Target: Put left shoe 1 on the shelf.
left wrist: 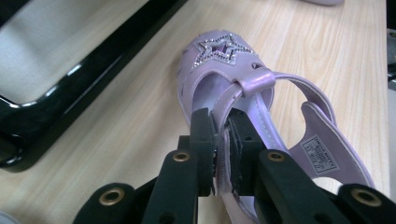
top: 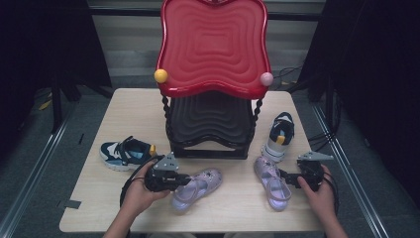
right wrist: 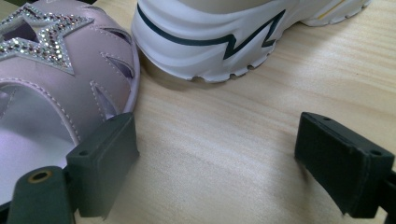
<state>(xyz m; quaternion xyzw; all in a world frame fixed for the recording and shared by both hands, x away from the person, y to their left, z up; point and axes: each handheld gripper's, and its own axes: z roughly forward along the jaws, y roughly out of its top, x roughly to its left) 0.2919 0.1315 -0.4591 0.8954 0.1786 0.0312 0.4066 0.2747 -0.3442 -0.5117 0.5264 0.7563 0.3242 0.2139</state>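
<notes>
Currently the left sandal is pinched at its strap by the left gripper, while the right sandal, toe pointing away, lies just left of the spread right gripper.

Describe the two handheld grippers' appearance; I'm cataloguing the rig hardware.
Both the left gripper and right gripper are black, each with two blocky jaws on linkage arms with brass-coloured pivot rivets. Each carries a grey three-cornered plate on top and trails a black cable. No sleeves show.
</notes>
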